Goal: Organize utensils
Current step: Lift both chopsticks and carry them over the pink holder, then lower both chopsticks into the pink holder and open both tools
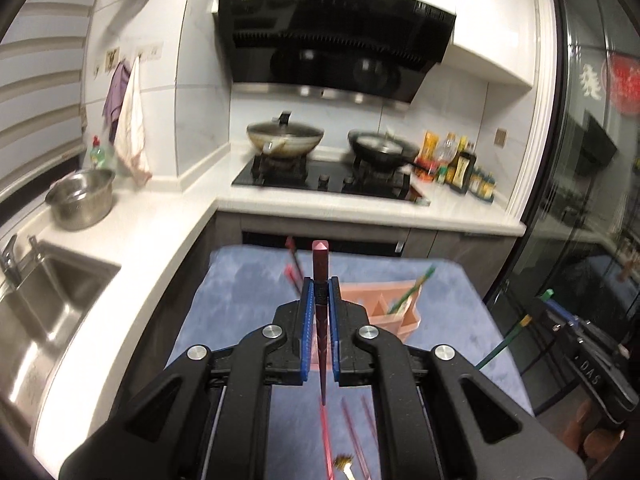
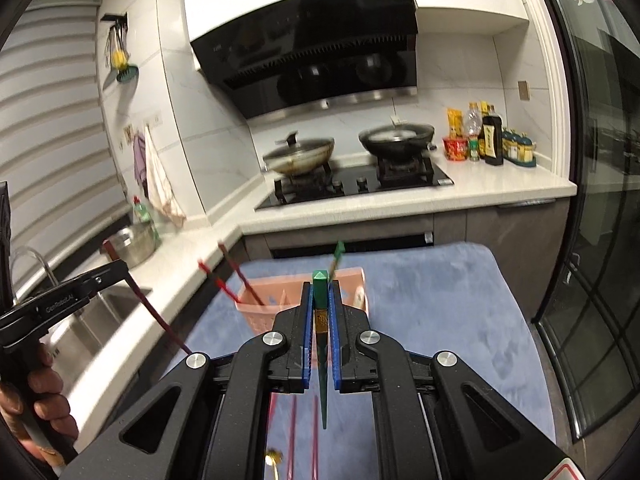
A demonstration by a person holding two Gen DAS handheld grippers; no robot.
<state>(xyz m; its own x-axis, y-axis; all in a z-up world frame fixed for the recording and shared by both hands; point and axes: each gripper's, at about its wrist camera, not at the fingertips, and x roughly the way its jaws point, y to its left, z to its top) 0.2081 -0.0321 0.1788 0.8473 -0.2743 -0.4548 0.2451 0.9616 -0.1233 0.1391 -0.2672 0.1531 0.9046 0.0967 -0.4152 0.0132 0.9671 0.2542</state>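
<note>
- At the bottom centre of the left wrist view, the left gripper (image 1: 320,312) is clamped on a dark red chopstick (image 1: 321,276); the thick end sticks up past the blue pads (image 1: 306,320) and the thin tip points down toward the lower edge.
- At the bottom centre of the right wrist view, the right gripper (image 2: 320,316) is clamped the same way on a green chopstick (image 2: 320,292), thick end up.
- Under both tools lies a blue cloth (image 2: 440,300), with loose pink chopsticks (image 2: 292,436) blurred near the lower edge and a small gold-coloured utensil (image 2: 274,458) beside them.
- Mid-frame on the cloth stands a pink utensil basket (image 2: 256,316), divided inside. Two red chopsticks (image 2: 240,276) lean out of its left part and another green chopstick (image 2: 335,260) leans from its back.
- At the left edge of the right wrist view, the person's hand (image 2: 36,408) holds the other tool.
- Farther back, a white counter (image 1: 360,212) carries a black hob (image 1: 328,180) with two pans (image 1: 285,138).
- In the lower left of the left wrist view sits a steel sink (image 1: 44,300), with a steel pot (image 1: 80,200) above it.
</note>
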